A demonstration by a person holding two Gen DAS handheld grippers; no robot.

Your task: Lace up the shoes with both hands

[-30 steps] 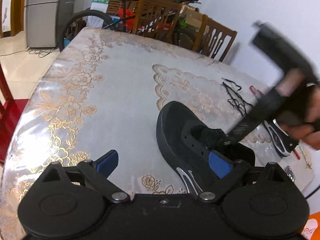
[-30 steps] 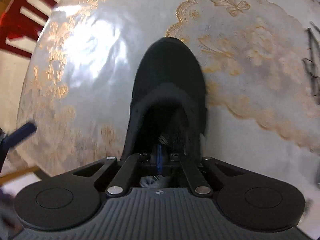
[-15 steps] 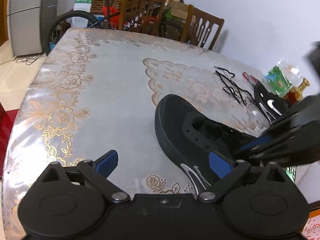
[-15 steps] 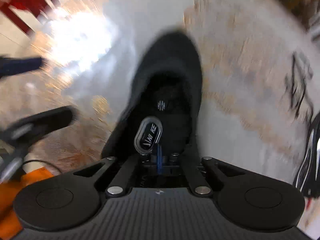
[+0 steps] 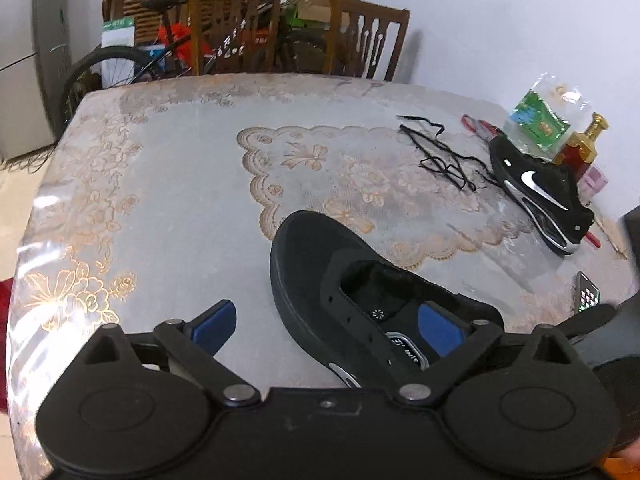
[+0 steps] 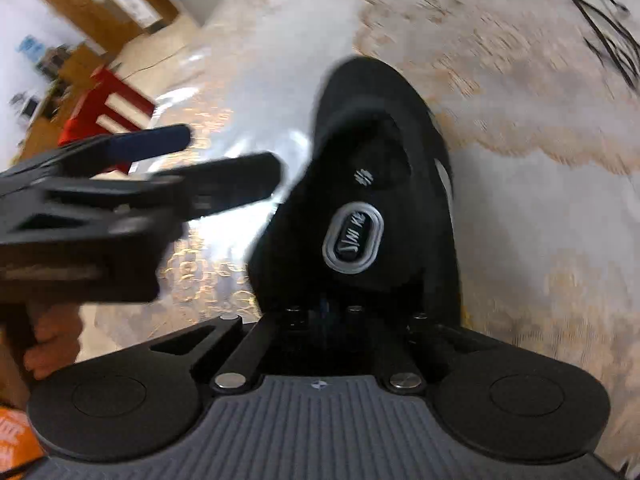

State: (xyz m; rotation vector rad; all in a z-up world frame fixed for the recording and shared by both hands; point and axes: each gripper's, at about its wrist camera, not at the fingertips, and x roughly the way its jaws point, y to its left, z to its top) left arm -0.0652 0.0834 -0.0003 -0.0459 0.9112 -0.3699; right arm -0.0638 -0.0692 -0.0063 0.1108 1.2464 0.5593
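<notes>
shoe heel (image 5: 460, 312): hidden behind left tool (image 5: 328, 324)
right tool (image 6: 322, 308): tips hidden under shoe tongue (image 6: 354, 236)
laces (image 6: 608, 40): blurred, cut by edge

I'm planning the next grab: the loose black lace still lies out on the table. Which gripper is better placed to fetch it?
Probably the left gripper: its jaws are open and nothing is between them. The black lace lies in plain sight ahead of it, beyond the near shoe. The right gripper is shut, low over that shoe's tongue.
</notes>
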